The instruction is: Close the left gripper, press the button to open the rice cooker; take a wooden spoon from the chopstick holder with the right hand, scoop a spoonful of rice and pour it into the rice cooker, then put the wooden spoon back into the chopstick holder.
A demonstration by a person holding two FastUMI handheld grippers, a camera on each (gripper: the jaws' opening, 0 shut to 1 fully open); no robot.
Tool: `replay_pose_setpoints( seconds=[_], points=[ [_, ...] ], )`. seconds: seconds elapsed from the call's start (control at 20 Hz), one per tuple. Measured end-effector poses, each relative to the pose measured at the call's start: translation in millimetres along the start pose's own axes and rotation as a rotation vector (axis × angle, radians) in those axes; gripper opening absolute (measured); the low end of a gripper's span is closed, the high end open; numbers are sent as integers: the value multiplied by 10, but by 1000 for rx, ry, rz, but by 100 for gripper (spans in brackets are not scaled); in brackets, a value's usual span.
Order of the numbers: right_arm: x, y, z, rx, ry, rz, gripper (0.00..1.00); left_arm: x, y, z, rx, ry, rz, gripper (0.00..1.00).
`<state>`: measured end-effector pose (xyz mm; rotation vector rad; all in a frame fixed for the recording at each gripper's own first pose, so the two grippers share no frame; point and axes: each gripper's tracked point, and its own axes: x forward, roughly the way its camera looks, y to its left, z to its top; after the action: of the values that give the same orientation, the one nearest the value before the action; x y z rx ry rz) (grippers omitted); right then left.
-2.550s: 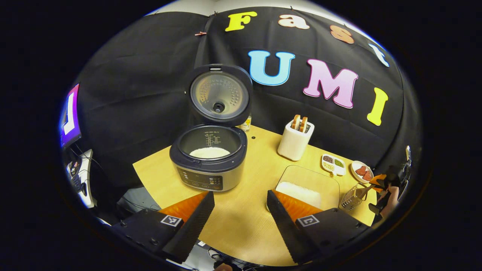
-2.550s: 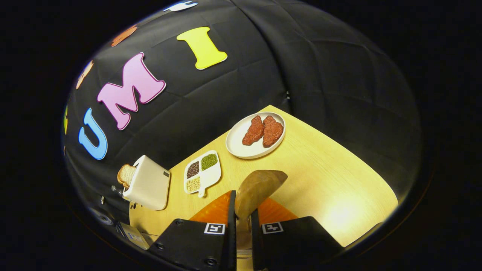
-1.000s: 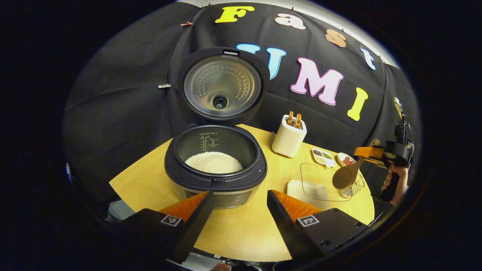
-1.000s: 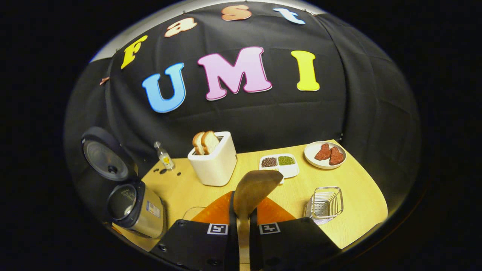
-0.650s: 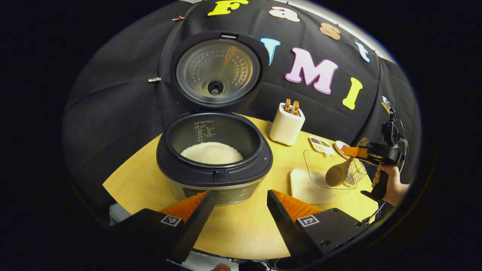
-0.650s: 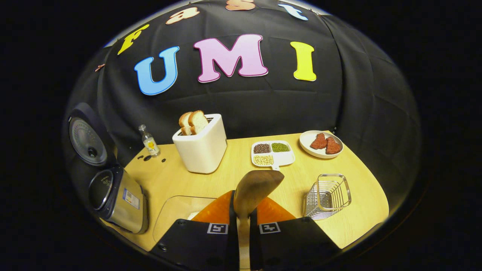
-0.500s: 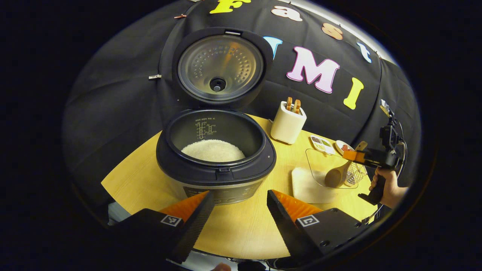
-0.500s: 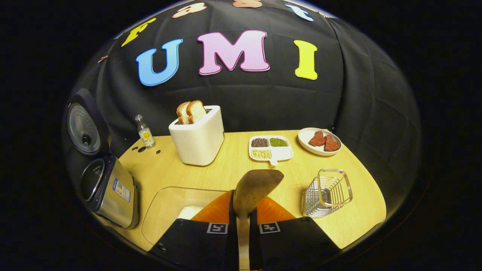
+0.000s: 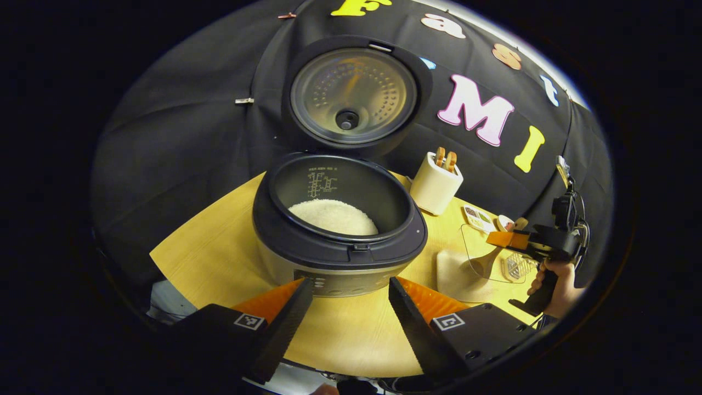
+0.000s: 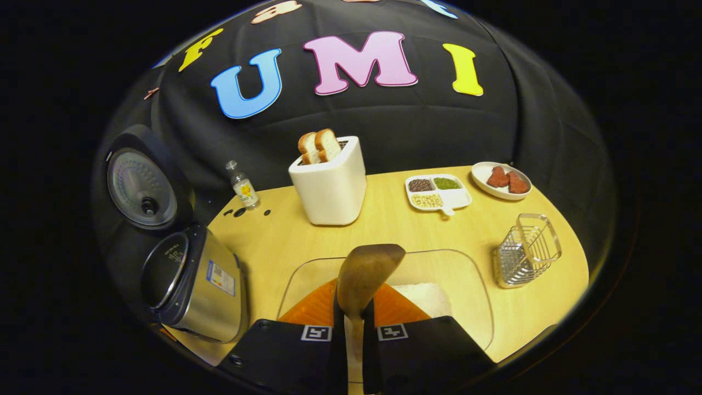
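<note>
— Inspecting the wooden spoon [image 10: 366, 274] first: where does it stand?

— Clamped by its handle between both fingers of the right tongs [image 10: 354, 321], bowl forward and empty, poised over the clear rice tray [image 10: 471, 285]. The loose rice [image 10: 425, 296] lies in that tray just beyond the spoon's bowl. In the left gripper view the same spoon [image 9: 485, 263] dips toward the tray, carried by the right tongs [image 9: 502, 240] with a hand [image 9: 554, 280] on the grip.

— And the step in hand?

— Scooping, by my judgement. The rice cooker [image 9: 340, 241] is already open, lid [image 9: 354, 93] standing upright, with rice in its pot; the chopstick holder [image 10: 526, 249] is empty on the desk [image 10: 395, 230] to the right of the tray.

— The left tongs?

— The left tongs [image 9: 351, 307] stand apart, holding nothing, just before the cooker's front panel (the button work appears finished).

— What does the next move call for?

— Lowering the spoon's bowl into the rice heap, pushing under it, then levelling before lifting. The carry leftward to the pot must clear the tray's wall and the cooker's rim; a tilt there would likely spill grains on the desk. Toaster [image 10: 329, 181] and dishes stand well apart from that path.
</note>
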<state>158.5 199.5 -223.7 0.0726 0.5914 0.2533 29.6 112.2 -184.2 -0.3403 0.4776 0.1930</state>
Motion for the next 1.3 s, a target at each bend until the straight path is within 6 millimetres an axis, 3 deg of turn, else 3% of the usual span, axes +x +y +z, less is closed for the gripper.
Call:
replay_pose_setpoints(
  seconds=[0.1, 0.35, 0.6, 0.65, 0.85, 0.9, 1.1, 1.3],
  points=[
    [-1, 120, -41, 33, 31, 16, 15, -41, 68, -6, -14, -5, 13, 95],
    [-9, 172, -45, 192, 96, 59, 16, -97, 142, -44, -46, -11, 33, 95],
    [-96, -68, 23, 390, 119, 86, 15, -165, 103, -47, -52, -29, 35, 95],
    [-122, -146, 37, 432, 121, 85, 15, -177, 86, -60, -49, -30, 34, 92],
    [-229, -483, 52, 605, 140, 43, 15, -209, 54, 14, -32, -59, 45, 95],
    [-265, -544, 103, 646, 136, 41, 15, -215, 35, 60, -30, -75, 44, 92],
    [-407, -751, 340, 748, 93, 36, 15, -243, -13, 173, -39, -106, 41, 95],
    [-521, -725, 585, 843, 85, 79, 15, -313, -75, 328, -52, -160, 33, 95]
  ],
)
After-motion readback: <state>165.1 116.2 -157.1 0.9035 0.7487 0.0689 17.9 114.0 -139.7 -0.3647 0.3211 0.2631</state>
